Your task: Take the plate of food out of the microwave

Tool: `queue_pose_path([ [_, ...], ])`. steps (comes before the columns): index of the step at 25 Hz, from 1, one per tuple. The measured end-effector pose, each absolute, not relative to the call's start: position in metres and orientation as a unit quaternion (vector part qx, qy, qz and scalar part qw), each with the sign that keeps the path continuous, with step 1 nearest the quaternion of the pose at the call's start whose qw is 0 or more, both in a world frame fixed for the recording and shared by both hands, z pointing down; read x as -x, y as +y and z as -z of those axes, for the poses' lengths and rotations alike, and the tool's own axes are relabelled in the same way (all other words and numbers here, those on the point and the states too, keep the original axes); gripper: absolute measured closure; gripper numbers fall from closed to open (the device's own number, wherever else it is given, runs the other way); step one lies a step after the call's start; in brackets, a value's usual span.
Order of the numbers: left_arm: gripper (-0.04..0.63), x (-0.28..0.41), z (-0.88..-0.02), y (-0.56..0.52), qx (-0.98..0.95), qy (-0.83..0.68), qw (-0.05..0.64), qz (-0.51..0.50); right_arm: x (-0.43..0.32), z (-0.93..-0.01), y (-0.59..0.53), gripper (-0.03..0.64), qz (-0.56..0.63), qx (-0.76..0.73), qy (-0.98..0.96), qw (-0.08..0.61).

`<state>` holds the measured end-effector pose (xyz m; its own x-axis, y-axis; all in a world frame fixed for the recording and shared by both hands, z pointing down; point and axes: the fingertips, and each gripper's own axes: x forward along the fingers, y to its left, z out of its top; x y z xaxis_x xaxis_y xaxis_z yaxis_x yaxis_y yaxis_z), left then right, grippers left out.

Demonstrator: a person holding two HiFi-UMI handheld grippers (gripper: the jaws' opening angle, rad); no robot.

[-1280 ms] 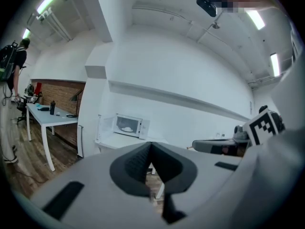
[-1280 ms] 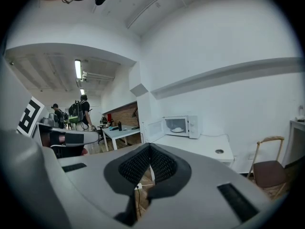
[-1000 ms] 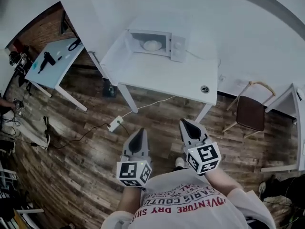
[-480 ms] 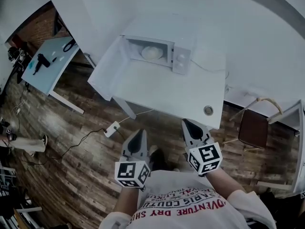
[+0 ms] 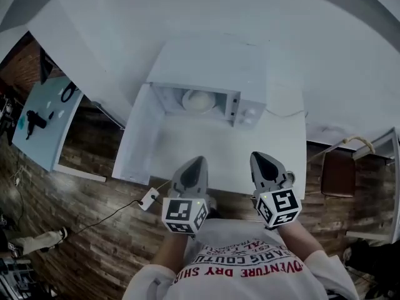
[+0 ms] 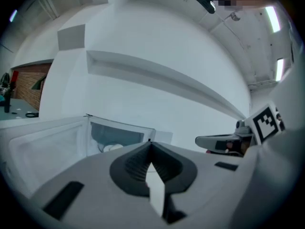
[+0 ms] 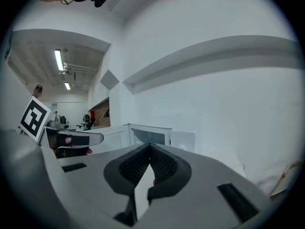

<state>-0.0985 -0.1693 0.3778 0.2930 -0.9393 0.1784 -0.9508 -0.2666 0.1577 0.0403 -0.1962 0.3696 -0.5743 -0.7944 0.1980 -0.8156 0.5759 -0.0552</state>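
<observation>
Holding my left gripper [image 5: 197,162] and right gripper [image 5: 259,158] clenched, empty, over the table's [image 5: 187,158] near edge, I faced the plate [image 5: 199,100] inside the open microwave [image 5: 209,61].

- Table [image 5: 206,142]: is standing at centre, backing onto the wall at 12 o'clock.
- Microwave [image 5: 212,64]: is sitting on the table's far side, its door [image 5: 134,139] swinging out toward 9 o'clock.
- Plate of food [image 5: 199,100]: is resting inside the microwave.
- Left gripper [image 5: 197,162], right gripper [image 5: 259,159]: are hovering side by side at 6 o'clock over the table's near edge, pointing toward 12.
- Chair [image 5: 337,174]: is standing at 3 o'clock, beside the table.
- Side table [image 5: 44,136]: is standing at 9 o'clock, well apart.
- Power strip [image 5: 150,199]: is lying on the floor [image 5: 94,224] at 7 o'clock.
</observation>
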Motion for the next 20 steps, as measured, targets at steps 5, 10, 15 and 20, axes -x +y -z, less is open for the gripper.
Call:
queue_pose_path([
  [5, 0.589, 0.139, -0.377, -0.235, -0.812, -0.571, 0.115, -0.036, -0.003, -0.371, -0.258, 0.606, -0.076, -0.490, -0.865, 0.071],
  [10, 0.589, 0.165, -0.387, -0.278, -0.808, -0.574, 0.130, -0.030, 0.022, -0.380, -0.300, 0.606, -0.084, -0.504, -0.856, 0.080],
  [15, 0.589, 0.176, -0.414, -0.309, -0.796, -0.583, 0.161, -0.029, 0.041, -0.396, -0.326, 0.606, -0.091, -0.488, -0.863, 0.096],
  [20, 0.589, 0.185, -0.452, -0.335, -0.781, -0.598, 0.173, -0.054, 0.052, -0.428, -0.353, 0.606, -0.108, -0.478, -0.864, 0.115],
])
